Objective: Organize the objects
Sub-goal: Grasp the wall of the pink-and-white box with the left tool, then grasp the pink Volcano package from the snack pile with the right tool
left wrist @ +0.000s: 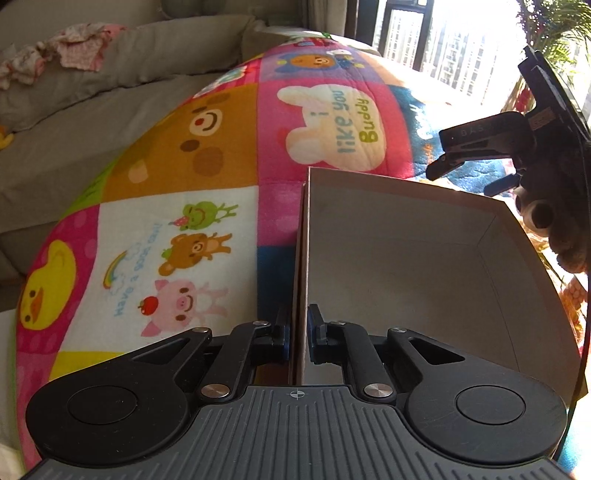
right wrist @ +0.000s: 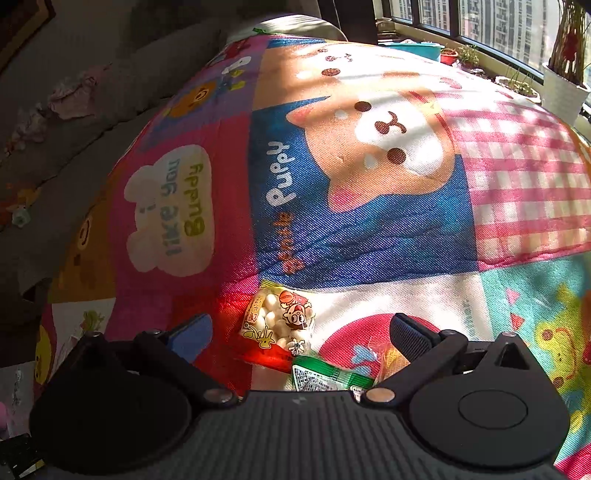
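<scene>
An open cardboard box [left wrist: 406, 251] with nothing in it stands on a colourful cartoon mat [left wrist: 207, 155]. My left gripper [left wrist: 298, 332] is shut on the box's left wall, one pad outside and one inside. In the left wrist view my right gripper [left wrist: 465, 171] hangs open beyond the box's far right corner. In the right wrist view the right gripper [right wrist: 301, 328] stands open above a clear packet of white sweets [right wrist: 277, 325]. A green packet [right wrist: 325, 376] lies just below that packet, partly hidden by the gripper body.
A grey sofa [left wrist: 92, 122] with a pink patterned cloth [left wrist: 79, 50] borders the mat's left side. Windows [right wrist: 491, 26] and potted plants [right wrist: 565, 81] line the far right. An orange wrapper [right wrist: 388, 358] lies beside the green packet.
</scene>
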### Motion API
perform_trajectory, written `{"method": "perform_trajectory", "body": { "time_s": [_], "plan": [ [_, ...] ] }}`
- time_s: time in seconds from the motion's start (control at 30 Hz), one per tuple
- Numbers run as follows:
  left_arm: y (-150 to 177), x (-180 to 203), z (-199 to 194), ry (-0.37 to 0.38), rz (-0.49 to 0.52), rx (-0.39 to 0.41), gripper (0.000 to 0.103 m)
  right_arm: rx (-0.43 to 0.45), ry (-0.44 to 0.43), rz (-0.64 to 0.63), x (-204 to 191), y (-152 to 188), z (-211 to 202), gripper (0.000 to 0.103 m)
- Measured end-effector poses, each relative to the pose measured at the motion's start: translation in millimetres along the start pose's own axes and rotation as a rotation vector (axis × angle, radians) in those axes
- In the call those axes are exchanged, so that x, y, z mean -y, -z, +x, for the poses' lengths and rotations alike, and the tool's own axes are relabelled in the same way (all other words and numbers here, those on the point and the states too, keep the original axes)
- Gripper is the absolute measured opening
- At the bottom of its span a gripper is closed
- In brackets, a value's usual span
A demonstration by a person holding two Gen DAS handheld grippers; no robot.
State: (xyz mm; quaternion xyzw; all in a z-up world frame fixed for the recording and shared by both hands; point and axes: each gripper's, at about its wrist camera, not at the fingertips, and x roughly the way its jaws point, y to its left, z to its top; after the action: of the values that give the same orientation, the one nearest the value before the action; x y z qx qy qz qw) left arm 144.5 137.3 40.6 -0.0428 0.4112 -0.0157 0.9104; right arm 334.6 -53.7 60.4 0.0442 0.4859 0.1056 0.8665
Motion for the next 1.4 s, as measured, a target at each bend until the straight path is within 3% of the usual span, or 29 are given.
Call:
{"method": "perform_trajectory", "body": {
  "time_s": [0.07,0.13,0.2,0.4,0.57,0.77,1.03,1.1,1.23,1.4],
  "plan": [
    [0.2,-3.3,-2.6,0.009,-0.018,0.004,0.011,-0.037,0.018,-0.009,-9.1,-2.9,24.0,0.097],
    [1.8,-4.7,-5.4,0.017,-0.02,0.011,0.011,-0.098,0.022,-0.026,-14.7,-3.1,39.2,0.073],
    [3.9,-3.8,-6.1,0.014,-0.017,0.017,0.011,-0.084,0.014,-0.069,-16.1,-1.3,34.2,0.054],
    [10.5,-3.0,-5.0,0.004,-0.031,0.009,0.011,0.015,0.068,-0.08,13.5,17.0,-11.6,0.045],
    [15.8,2.1,-9.8,-0.001,-0.041,0.007,0.011,0.126,-0.012,-0.04,41.0,34.1,-87.0,0.035],
    [24.1,12.1,-16.2,-0.019,-0.032,0.008,0.012,0.192,-0.065,-0.008,69.3,79.7,-161.6,0.035],
    [32.9,19.7,-23.1,-0.037,-0.038,0.013,0.013,0.046,-0.175,-0.01,84.6,171.0,-187.7,0.035],
    [34.2,20.7,-24.2,-0.038,-0.044,0.014,0.013,0.025,-0.165,-0.035,83.9,187.2,-186.3,0.035],
    [34.9,22.3,-24.5,-0.049,-0.055,0.02,0.013,0.031,-0.063,-0.039,91.2,200.3,-180.0,0.037],
    [36.4,25.4,-25.0,-0.066,-0.06,0.031,0.013,0.066,-0.077,0.162,119.8,178.0,-166.3,0.065]
  ]
}}
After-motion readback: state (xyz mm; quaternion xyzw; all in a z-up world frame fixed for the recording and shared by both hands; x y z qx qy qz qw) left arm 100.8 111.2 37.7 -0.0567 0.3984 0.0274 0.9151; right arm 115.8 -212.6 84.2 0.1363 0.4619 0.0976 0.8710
